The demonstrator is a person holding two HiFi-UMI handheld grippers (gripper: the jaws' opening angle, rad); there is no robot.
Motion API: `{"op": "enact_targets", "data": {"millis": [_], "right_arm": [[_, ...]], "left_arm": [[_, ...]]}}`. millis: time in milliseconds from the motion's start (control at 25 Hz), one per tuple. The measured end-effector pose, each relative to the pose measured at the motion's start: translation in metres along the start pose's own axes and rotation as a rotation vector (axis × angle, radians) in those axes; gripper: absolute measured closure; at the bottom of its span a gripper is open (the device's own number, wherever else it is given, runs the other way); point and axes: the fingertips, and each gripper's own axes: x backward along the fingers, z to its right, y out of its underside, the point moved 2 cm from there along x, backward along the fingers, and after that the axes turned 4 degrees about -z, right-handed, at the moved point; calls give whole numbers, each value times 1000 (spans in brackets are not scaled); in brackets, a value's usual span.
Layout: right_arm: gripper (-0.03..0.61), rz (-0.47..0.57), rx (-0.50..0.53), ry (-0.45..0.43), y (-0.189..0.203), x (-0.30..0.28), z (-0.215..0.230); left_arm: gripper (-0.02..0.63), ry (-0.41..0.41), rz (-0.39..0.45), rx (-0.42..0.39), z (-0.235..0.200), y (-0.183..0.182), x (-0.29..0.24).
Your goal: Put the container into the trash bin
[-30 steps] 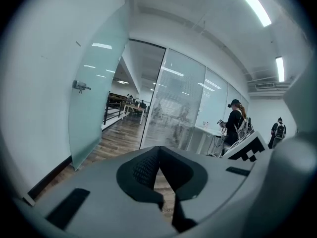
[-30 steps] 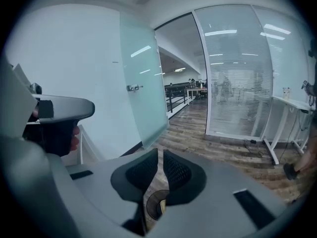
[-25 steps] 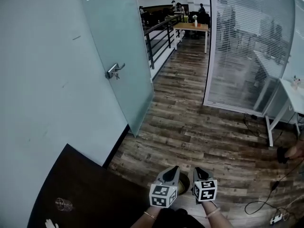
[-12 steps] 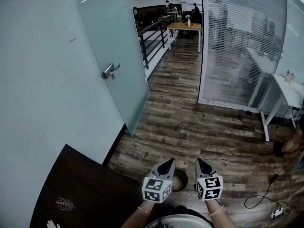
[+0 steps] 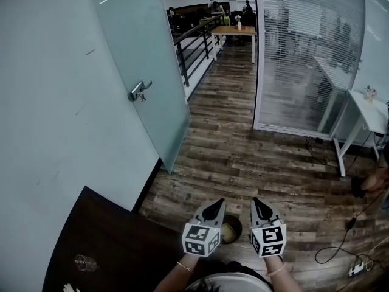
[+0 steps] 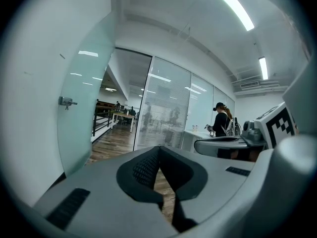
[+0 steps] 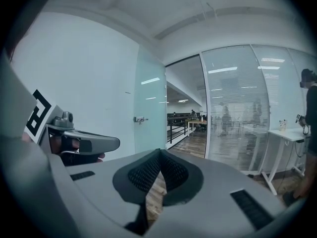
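Left gripper (image 5: 215,205) and right gripper (image 5: 259,204) had risen above the round bin (image 5: 231,229) at 6 o'clock, jaws closed together and empty; container was judged already binned.

No readable text, label or number shows anywhere.

Two grippers (image 5: 217,204) (image 5: 256,202), one glass door (image 5: 149,59)
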Motion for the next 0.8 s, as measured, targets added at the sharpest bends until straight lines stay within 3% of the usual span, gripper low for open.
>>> {"op": "enact_targets", "data": {"millis": [800], "right_arm": [[571,-40,-18,23,11,-17,6]], "left_arm": [[595,31,-8,-2,-3,-2,-17]]}}
